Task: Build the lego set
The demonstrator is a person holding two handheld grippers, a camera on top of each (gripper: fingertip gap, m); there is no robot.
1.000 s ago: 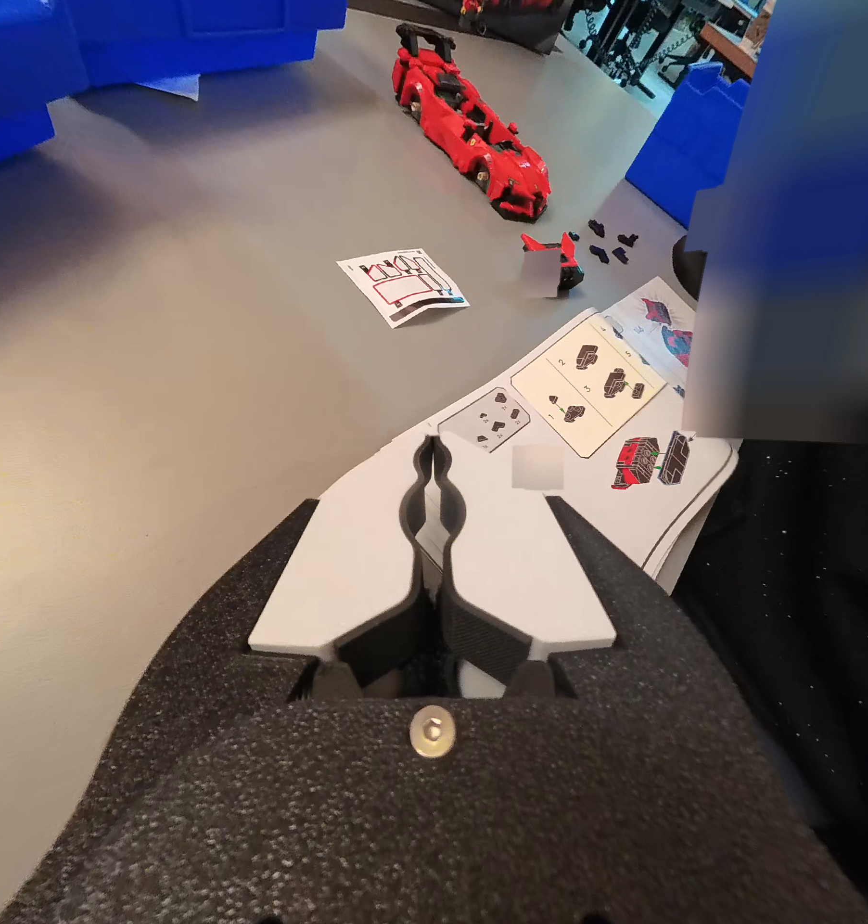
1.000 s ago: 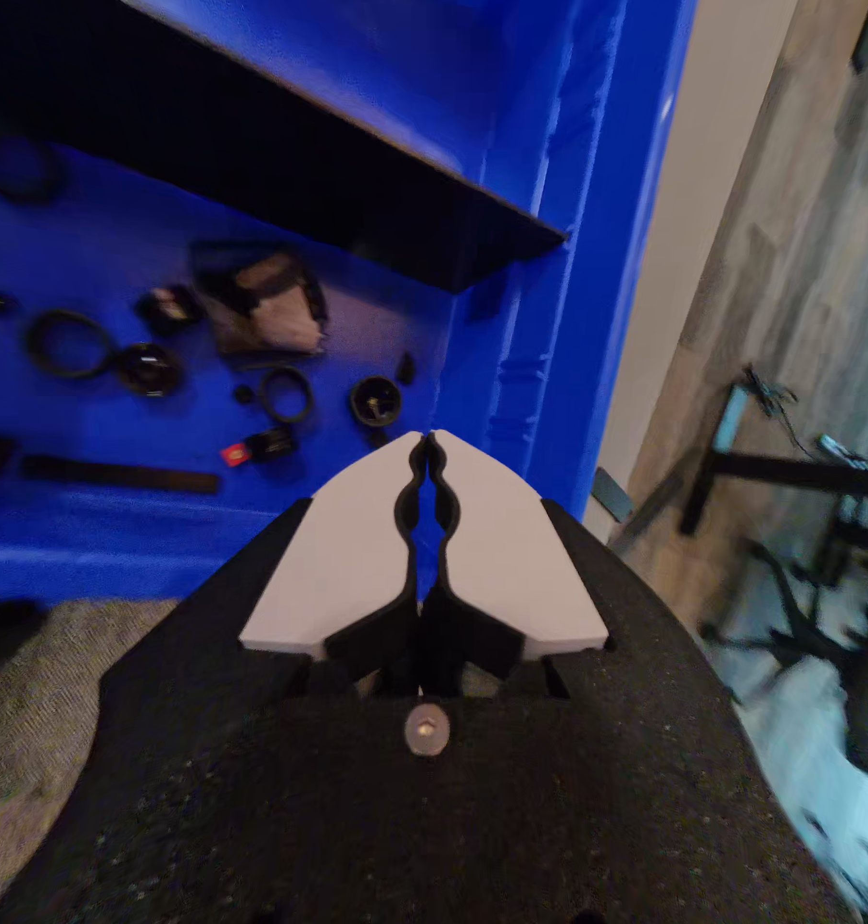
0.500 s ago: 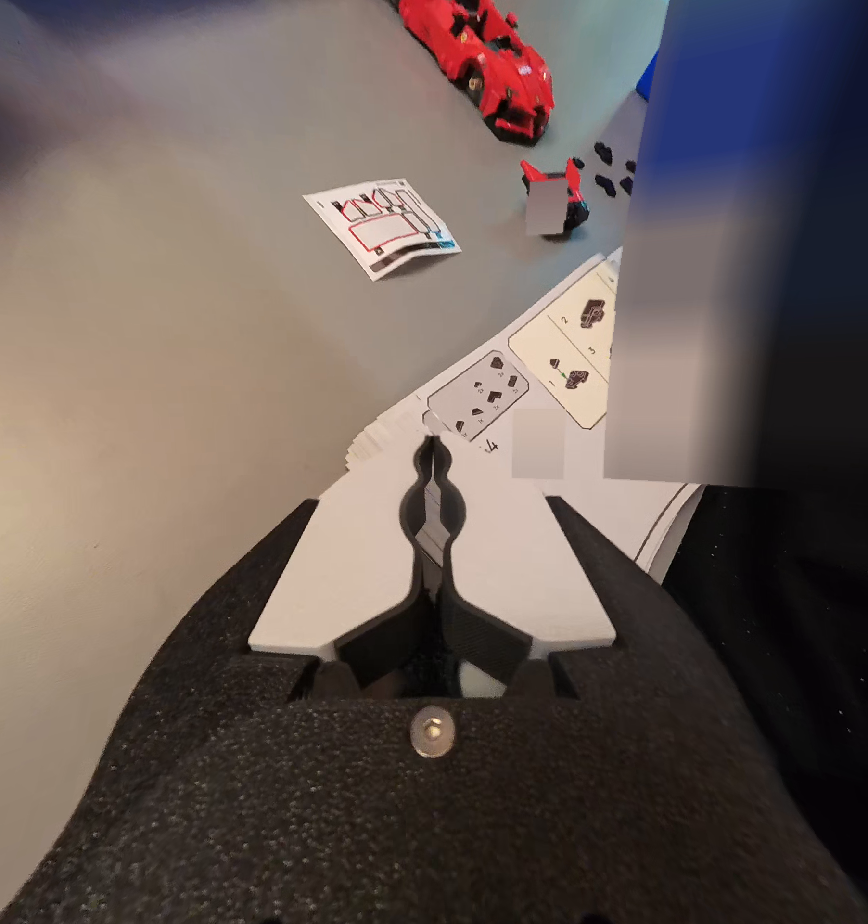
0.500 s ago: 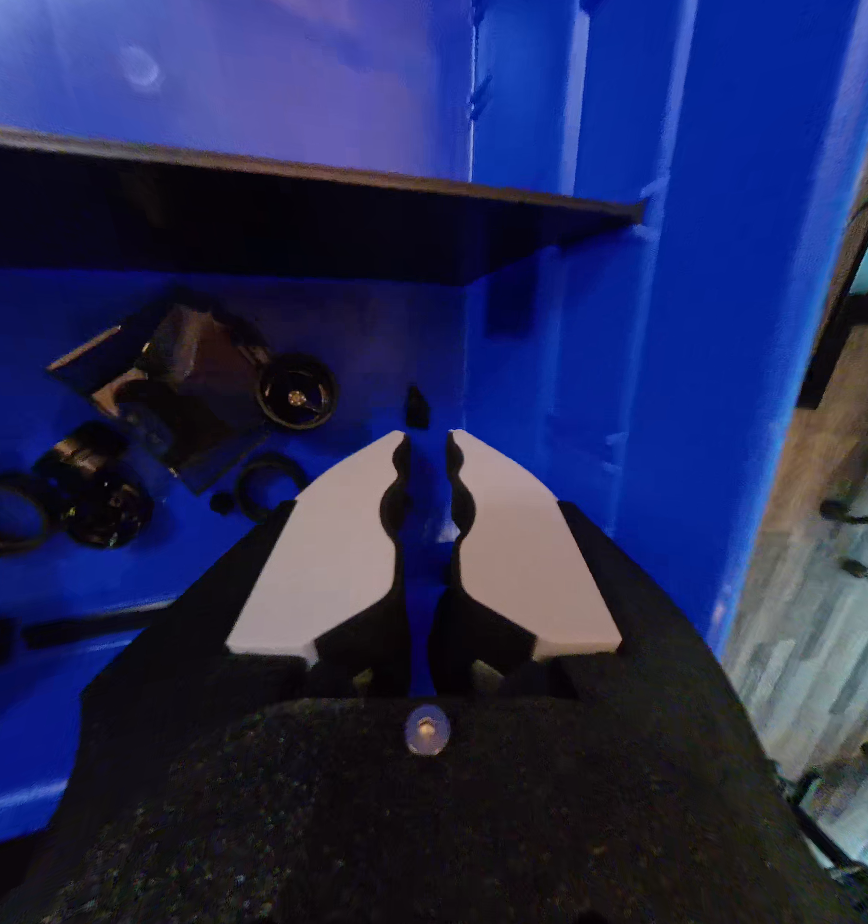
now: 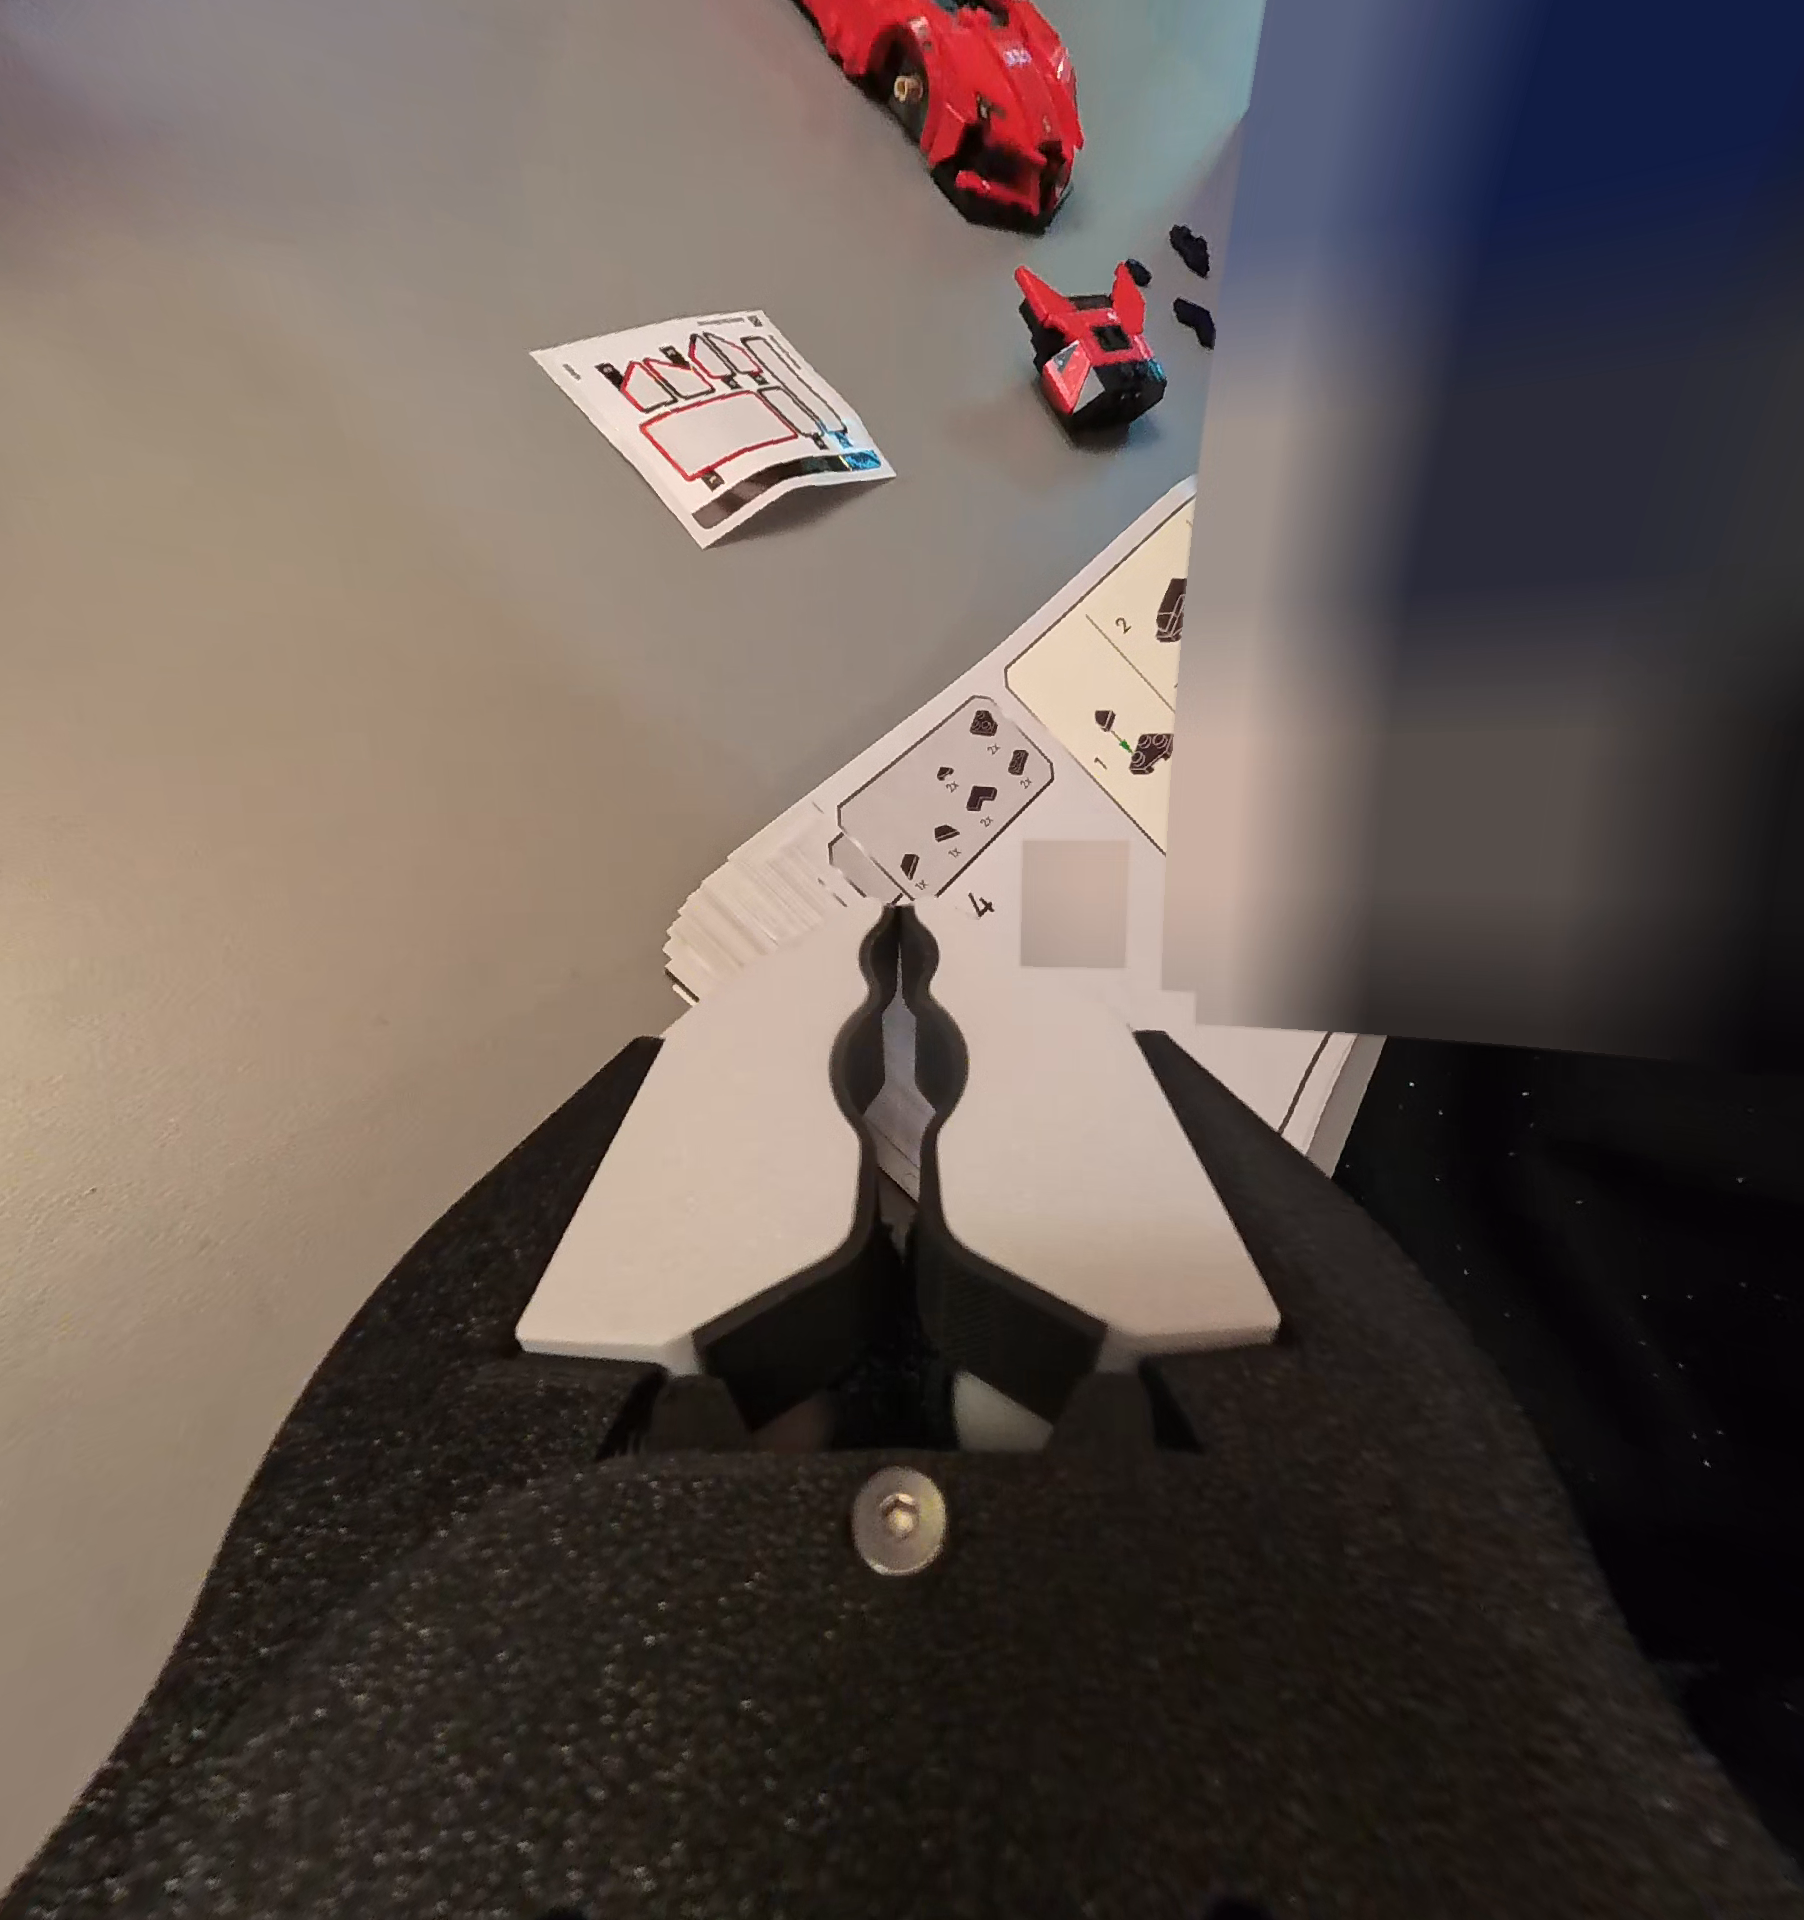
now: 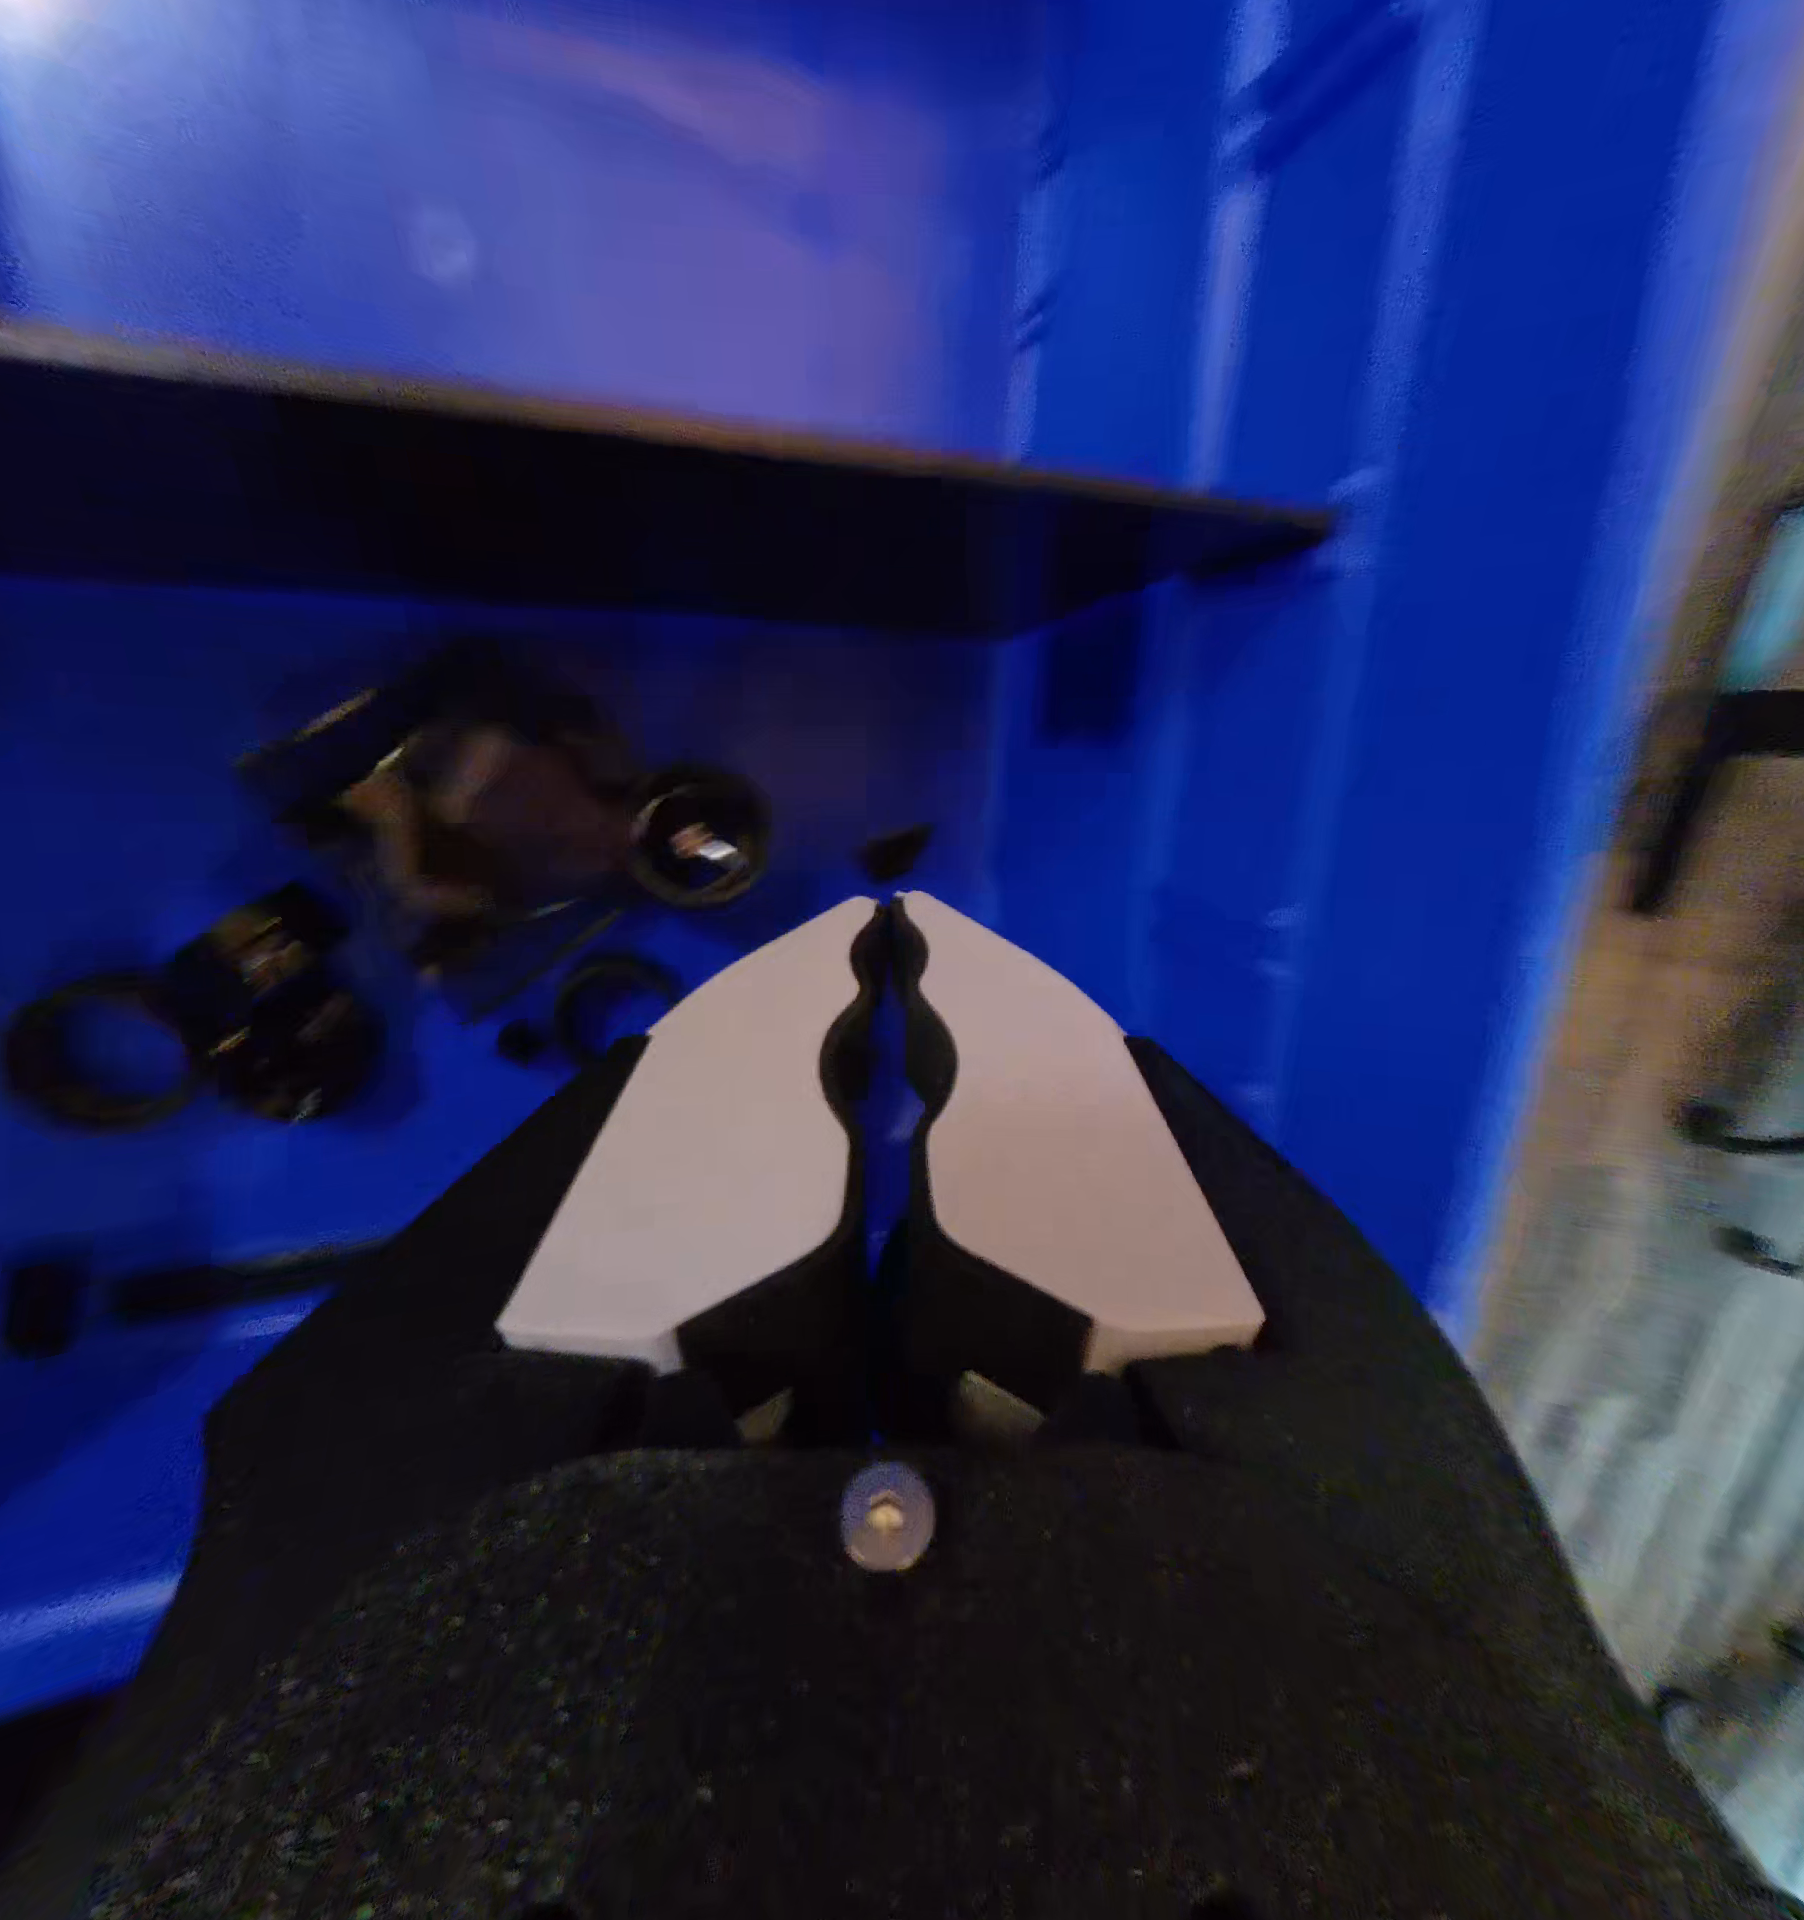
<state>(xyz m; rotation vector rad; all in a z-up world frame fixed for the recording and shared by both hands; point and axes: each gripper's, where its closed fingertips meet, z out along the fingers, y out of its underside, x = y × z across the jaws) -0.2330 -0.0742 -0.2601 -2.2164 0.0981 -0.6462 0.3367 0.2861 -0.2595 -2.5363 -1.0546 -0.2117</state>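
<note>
In the left wrist view, my left gripper (image 5: 898,910) is shut, its tips over the near left corner of the open instruction booklet (image 5: 991,790). Nothing shows between the fingers but paper below. A built red lego car (image 5: 981,104) lies at the far edge. A small red and black sub-assembly (image 5: 1090,353) and loose black pieces (image 5: 1189,249) lie beyond the booklet. In the right wrist view, my right gripper (image 6: 890,906) is shut inside a blue bin (image 6: 1189,623). A small black piece (image 6: 898,847) lies just beyond its tips. I see nothing held.
A sticker sheet (image 5: 716,421) lies on the grey table (image 5: 254,727) left of the booklet. The bin holds a black wheel (image 6: 698,836), black rings (image 6: 98,1049) and other dark parts under a black divider (image 6: 669,520). Floor and furniture legs (image 6: 1760,1039) show right of the bin. To reach the built red lego car (image 5: 981,104) in a straight line is about 25 cm for my left fingers, about 50 cm for my right.
The left gripper moved forward over the booklet, whose page edges now fan out. The right gripper went deeper into the bin, opened a little half a second ago and is shut again.
</note>
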